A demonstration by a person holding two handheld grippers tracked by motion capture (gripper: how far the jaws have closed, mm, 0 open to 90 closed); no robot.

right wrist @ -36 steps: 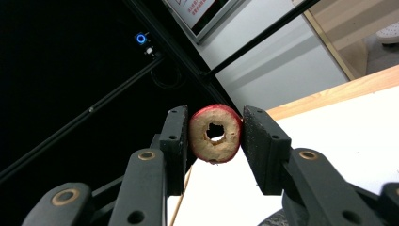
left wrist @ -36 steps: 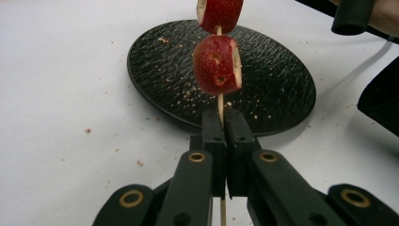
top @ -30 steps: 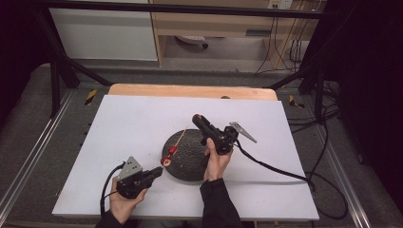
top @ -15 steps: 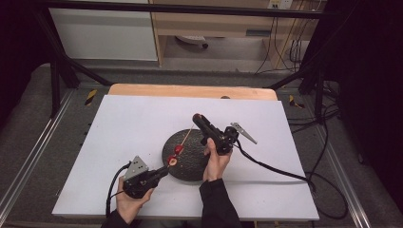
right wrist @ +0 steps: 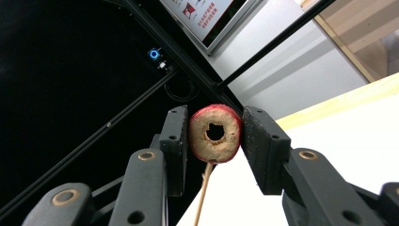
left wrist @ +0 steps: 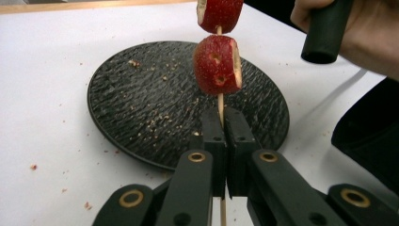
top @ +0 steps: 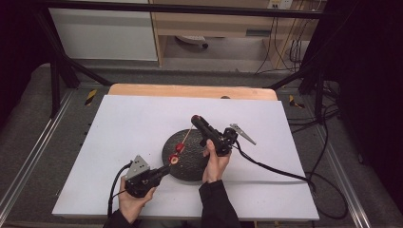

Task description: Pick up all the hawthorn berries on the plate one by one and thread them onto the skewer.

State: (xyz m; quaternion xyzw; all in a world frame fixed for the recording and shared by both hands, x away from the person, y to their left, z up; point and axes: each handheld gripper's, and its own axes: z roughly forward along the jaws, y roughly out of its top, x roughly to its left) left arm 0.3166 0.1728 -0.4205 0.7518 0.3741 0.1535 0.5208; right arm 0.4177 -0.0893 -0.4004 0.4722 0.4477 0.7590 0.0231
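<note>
Left tool (left wrist: 221, 125) clenched on skewer (left wrist: 220, 104), right tool (right wrist: 215, 136) grasping fruit slice (right wrist: 215, 133), raised above plate (top: 190, 166).

Lab recording rig, black frame (top: 62, 71), trailing cables (top: 323, 142), white table (top: 133, 118)

two grippers: left gripper (top: 165, 170), right gripper (top: 196, 118). two hands of person: left hand (top: 133, 202), right hand (top: 216, 164). one black plate (left wrist: 141, 94) on white table (top: 133, 118). one wooden skewer (left wrist: 220, 106). fruit pieces, red skin: two on skewer, lower piece (left wrist: 217, 65) and upper piece (left wrist: 219, 14); one ring piece (right wrist: 215, 133) between right jaws, maybe same as upper one, cannot tell. many small crumbs (left wrist: 155, 117) on plate, not countable.
</note>
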